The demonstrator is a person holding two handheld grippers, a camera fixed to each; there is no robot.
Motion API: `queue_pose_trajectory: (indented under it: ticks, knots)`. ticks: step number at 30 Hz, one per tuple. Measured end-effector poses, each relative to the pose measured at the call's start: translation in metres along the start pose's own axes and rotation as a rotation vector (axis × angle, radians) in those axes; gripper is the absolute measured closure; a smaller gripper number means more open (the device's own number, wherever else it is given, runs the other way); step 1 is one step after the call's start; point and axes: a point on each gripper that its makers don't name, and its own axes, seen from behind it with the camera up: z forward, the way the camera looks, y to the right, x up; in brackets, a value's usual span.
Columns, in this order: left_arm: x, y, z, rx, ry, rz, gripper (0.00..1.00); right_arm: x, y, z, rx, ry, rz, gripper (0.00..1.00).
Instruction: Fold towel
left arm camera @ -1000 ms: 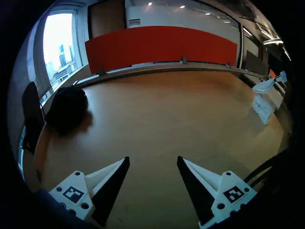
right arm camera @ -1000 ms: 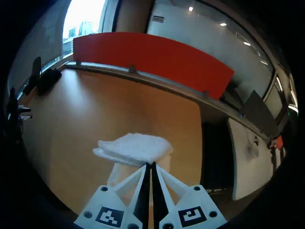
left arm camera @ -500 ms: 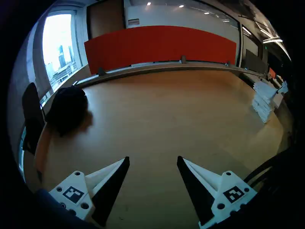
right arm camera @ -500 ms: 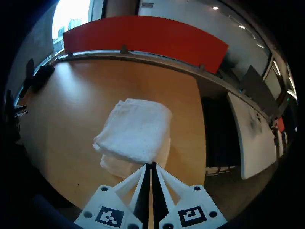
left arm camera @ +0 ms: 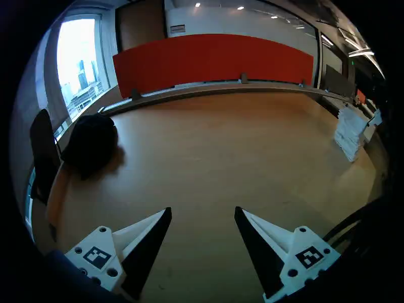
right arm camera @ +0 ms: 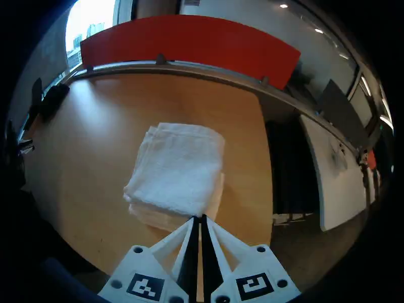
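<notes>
In the right gripper view, two folded towels (right arm camera: pixel 177 171) are seen stacked mid-frame on one table (right arm camera: pixel 101 131), and the right gripper (right arm camera: pixel 200 218) is closed, tips against the stack's near edge; whether cloth is pinched cannot be told. In the left gripper view, the left gripper (left arm camera: pixel 202 208) is held wide open and empty, one bag (left arm camera: pixel 91 144) lying at left, the towels at far right.

Towel (right arm camera: pixel 178 166) on stack (right arm camera: pixel 150 215), table (right arm camera: pixel 96 126) rt edge
</notes>
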Motion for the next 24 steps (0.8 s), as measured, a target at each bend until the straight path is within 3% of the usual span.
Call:
queue_pose_trajectory:
  ticks: [24]
  knots:
    - [-0.003,-0.003,-0.004,0.006,0.0,-0.002,0.08,-0.021,0.014,0.013,-0.05,-0.058,0.031,0.97]
